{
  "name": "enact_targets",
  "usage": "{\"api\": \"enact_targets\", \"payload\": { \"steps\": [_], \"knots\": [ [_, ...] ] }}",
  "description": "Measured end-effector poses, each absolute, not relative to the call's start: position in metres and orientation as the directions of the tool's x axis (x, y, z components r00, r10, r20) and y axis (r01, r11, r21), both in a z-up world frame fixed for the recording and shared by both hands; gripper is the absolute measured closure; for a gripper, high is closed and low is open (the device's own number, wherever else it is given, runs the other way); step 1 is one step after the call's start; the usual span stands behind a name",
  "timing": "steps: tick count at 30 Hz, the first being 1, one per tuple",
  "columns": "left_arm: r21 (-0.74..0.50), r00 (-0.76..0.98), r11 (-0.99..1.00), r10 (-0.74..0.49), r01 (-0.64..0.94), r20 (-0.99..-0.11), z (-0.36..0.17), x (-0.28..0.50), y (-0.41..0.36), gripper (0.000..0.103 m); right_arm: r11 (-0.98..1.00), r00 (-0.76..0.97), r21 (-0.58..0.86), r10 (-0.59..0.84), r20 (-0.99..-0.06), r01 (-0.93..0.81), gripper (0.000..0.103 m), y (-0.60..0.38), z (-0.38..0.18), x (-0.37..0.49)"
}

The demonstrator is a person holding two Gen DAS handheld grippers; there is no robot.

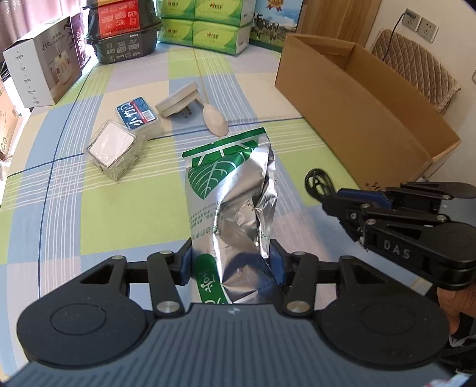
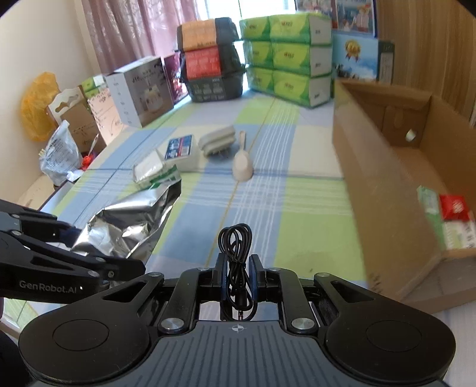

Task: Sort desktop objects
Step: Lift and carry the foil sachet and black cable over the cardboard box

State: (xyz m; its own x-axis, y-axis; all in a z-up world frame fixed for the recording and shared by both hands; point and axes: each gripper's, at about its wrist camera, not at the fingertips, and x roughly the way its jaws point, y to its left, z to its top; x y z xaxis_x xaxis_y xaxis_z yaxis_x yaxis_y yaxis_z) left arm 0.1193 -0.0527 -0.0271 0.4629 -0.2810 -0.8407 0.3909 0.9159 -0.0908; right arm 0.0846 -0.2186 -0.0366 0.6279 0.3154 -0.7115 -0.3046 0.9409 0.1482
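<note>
On the left of the checked counter [image 1: 89,208] lies a clear plastic box [image 1: 113,148] with a white block inside. Just beside it, further back, lies a blue-labelled pack [image 1: 138,114], and next along is a pale plug adapter [image 1: 178,101] with its prongs facing the front. A beige scoop [image 1: 214,120] lies near the adapter, bowl toward the camera and handle pointing away.

In the middle, the left gripper [image 1: 230,263] has its jaws pinching the lower end of a crumpled silver bag [image 1: 229,190] printed with a green leaf. The bag runs away from the jaws toward the scoop; whether it is lifted off the cloth I cannot tell.

To the right of the bag, the right gripper [image 2: 239,278] has its jaws pressed onto a coiled black cable [image 2: 235,241]. The loop of the cable sticks out beyond the blue pads, above the counter.

At the far right stands an open cardboard box [image 2: 372,166], near the right gripper. Inside it, at the near end, lies a green, white and red packet [image 2: 449,217].

Along the back of the counter, from left, stand a white carton [image 1: 41,68], stacked dark trays [image 1: 125,32] and green tissue packs [image 1: 205,23].
</note>
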Motion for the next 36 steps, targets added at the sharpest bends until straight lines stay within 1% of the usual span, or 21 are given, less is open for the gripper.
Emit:
{"api": "enact_targets", "payload": {
  "steps": [8,21,36],
  "knots": [
    [-0.103,0.489,0.906,-0.314,0.411,-0.814,0.000,0.107,-0.076,0.058,0.956,0.691,0.129,0.280,-0.667,-0.262,0.091,-0.248,0.004,0.074],
    [-0.144,0.501,0.881,-0.383,0.452,-0.776,0.040,0.100,-0.127,0.058,0.970,0.761,0.087,0.231,-0.606,-0.226,0.091,-0.292,0.055,0.065],
    [-0.164,0.474,0.842,-0.438,0.514,-0.764,0.057,0.099,-0.194,0.058,0.988,0.799,0.060,0.148,-0.583,-0.139,0.091,-0.368,0.077,0.068]
  ]
}}
